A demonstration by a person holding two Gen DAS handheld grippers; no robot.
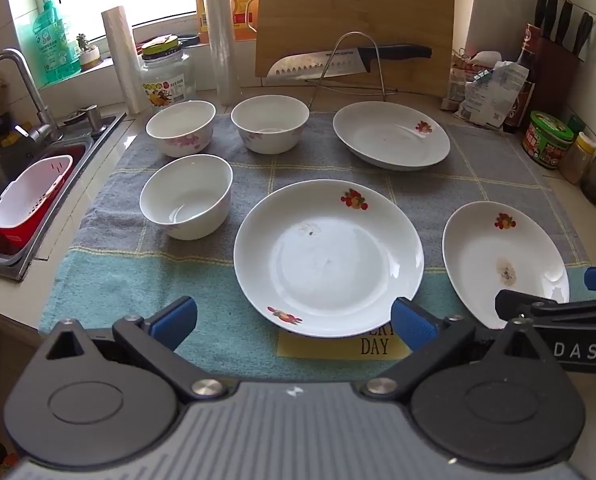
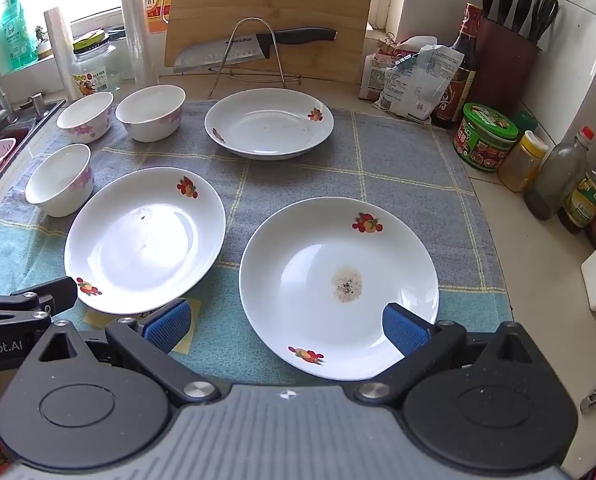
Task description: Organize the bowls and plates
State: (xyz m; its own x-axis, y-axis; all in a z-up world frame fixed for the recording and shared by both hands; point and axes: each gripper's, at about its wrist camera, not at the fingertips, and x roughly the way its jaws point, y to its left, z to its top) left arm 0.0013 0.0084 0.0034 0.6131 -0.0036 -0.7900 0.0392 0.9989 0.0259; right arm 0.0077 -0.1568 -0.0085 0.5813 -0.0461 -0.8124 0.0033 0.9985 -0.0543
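— How many dishes do you count on the towel (image 1: 110, 288)?

— Six. Three white bowls and three white plates, all standing singly, none stacked.

— Where are the bowls?

— All on my left side. The back-left bowl (image 1: 181, 128) and the back-middle bowl (image 1: 270, 123) stand just beside each other in the far row; the front-left bowl (image 1: 186, 195) sits nearer to me, in front of the first. Pink flowers show on their sides.

— And the plates?

— The far plate (image 1: 391, 136) is at the back, in front of the wire rack holding one knife (image 1: 349, 58). The middle plate (image 1: 329, 258) lies just ahead of my left gripper (image 1: 296, 326), its near rim covering part of a yellow label on the towel. The stained plate (image 2: 339, 288), with one brown spot in its centre, lies under my right gripper (image 2: 286, 330).

— Are you holding anything?

— No. Both claws are spread wide with nothing in either. My left one hangs above the towel with the middle plate's near edge between the blue pads. The right one hangs above the stained plate, its right pad over the near rim, its left pad over the towel between the two near plates.

— Anything else countable?

— Four dark handles in the knife block (image 2: 509, 40) at the back right.
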